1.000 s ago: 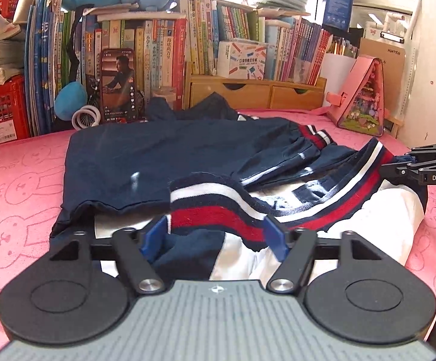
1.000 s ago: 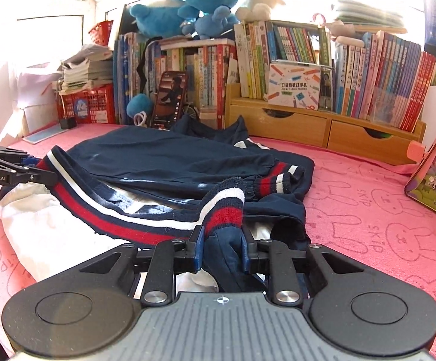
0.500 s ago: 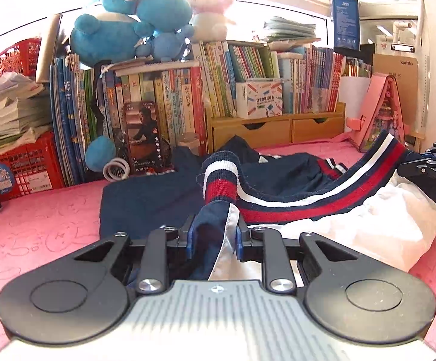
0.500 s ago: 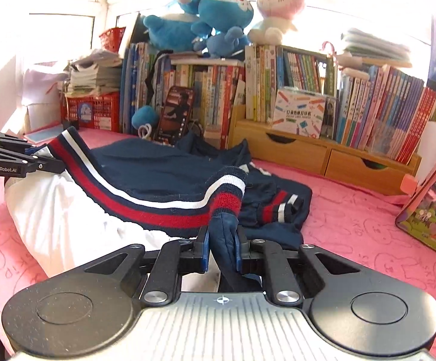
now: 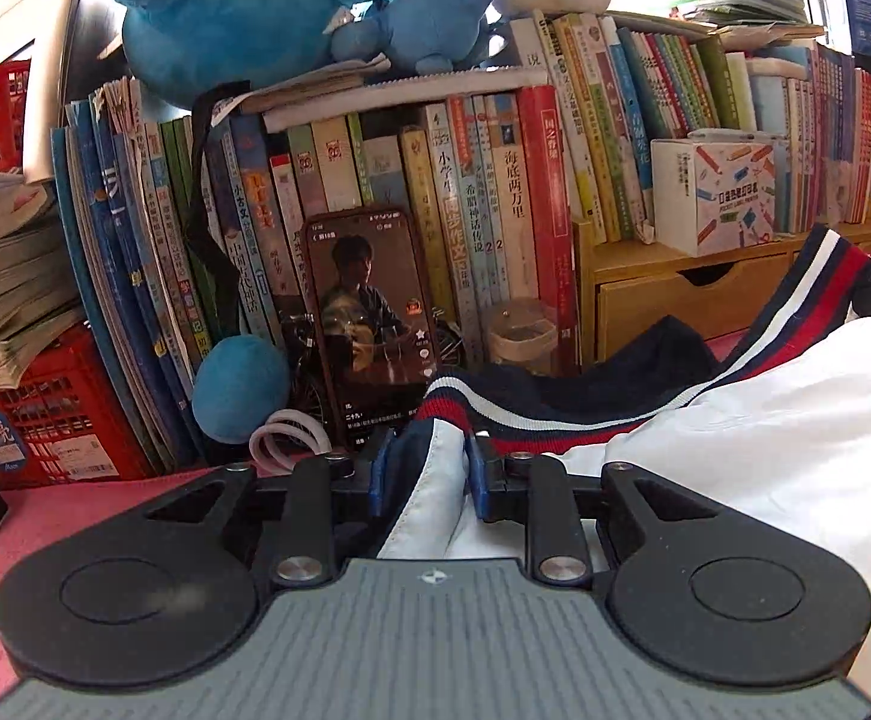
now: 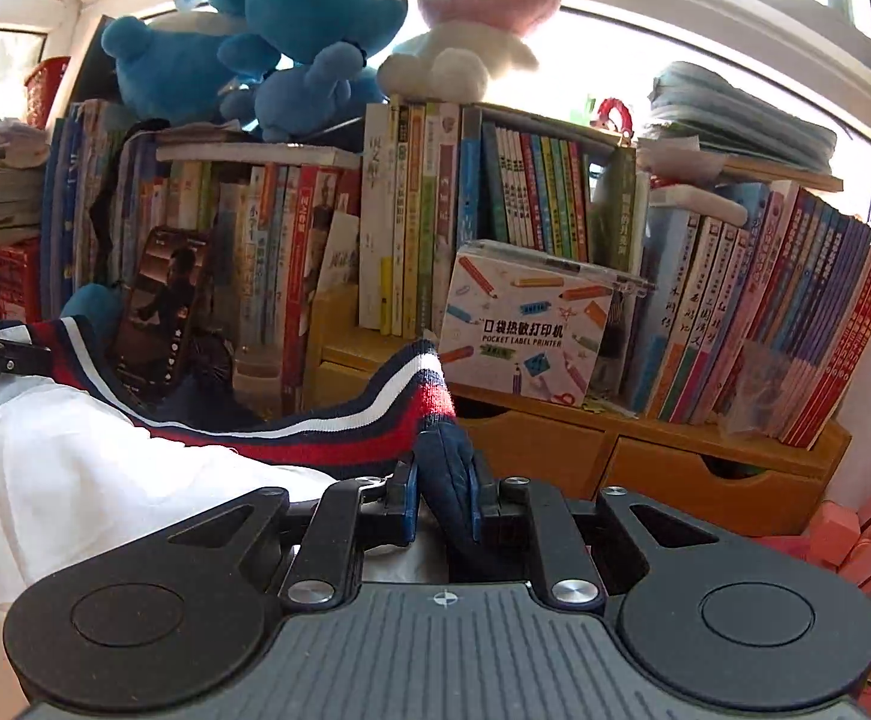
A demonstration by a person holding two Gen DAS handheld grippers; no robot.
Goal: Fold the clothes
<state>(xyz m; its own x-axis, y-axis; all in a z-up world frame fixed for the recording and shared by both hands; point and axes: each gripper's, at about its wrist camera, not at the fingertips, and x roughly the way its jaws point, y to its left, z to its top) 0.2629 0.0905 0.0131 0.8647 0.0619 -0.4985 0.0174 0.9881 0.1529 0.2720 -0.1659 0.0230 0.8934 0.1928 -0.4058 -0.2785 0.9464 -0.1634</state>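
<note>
while the left gripper [image 5: 426, 474], its jaws opening slightly, and the right gripper [image 6: 444, 501] each pinch the jacket's striped hem [image 6: 339, 432] raised toward the table's back edge, the fold is only begun.

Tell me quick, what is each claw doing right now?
Left gripper: closed on the jacket hem, jaws easing open slightly.
Right gripper: shut on the jacket's striped hem.
</note>
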